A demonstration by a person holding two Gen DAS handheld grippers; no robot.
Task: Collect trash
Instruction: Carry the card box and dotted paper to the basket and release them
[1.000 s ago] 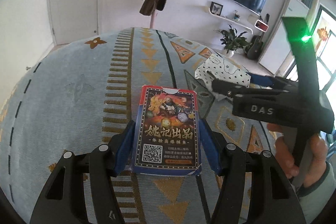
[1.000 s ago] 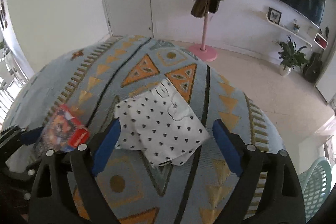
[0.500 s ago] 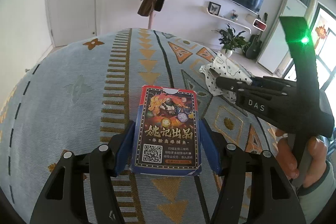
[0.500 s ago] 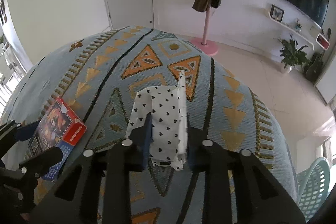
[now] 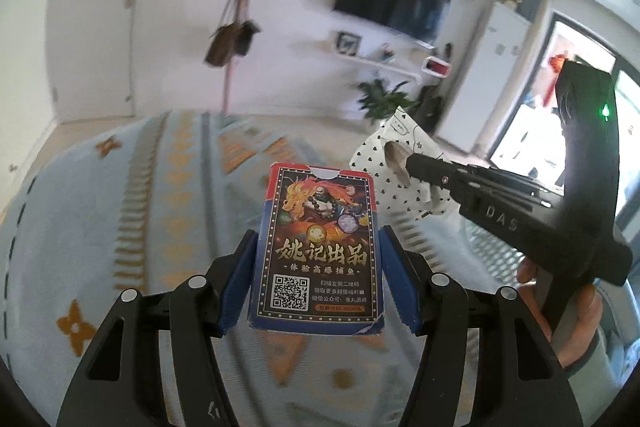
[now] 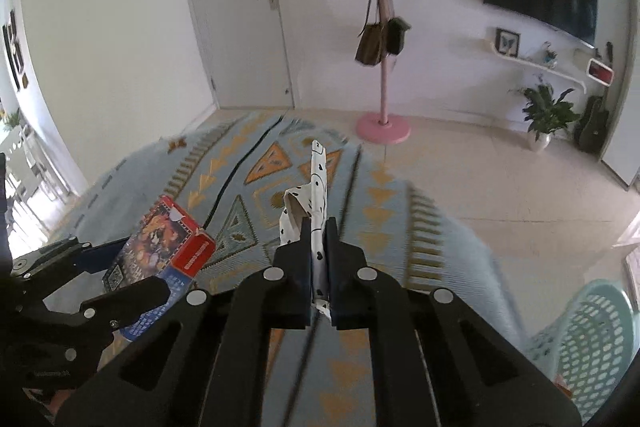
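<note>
My left gripper (image 5: 318,279) is shut on a playing-card box (image 5: 318,247) with a dragon picture and a QR code, held up above the patterned rug. The box also shows in the right wrist view (image 6: 164,247). My right gripper (image 6: 319,259) is shut on a white paper bag with black hearts (image 6: 314,195), lifted off the rug and seen edge-on. In the left wrist view the bag (image 5: 400,175) hangs from the right gripper (image 5: 416,163) to the right of the box.
A light blue rug with orange triangles (image 6: 248,163) covers the floor. A turquoise mesh basket (image 6: 592,331) stands at the lower right. A pink coat stand (image 6: 382,123) with bags, a potted plant (image 6: 546,115) and a door (image 6: 236,7) are beyond the rug.
My right gripper closed on the heart-pattern bag and lifted it off the rug. Both grippers have risen and tilted up; the left keeps hold of the card box.
</note>
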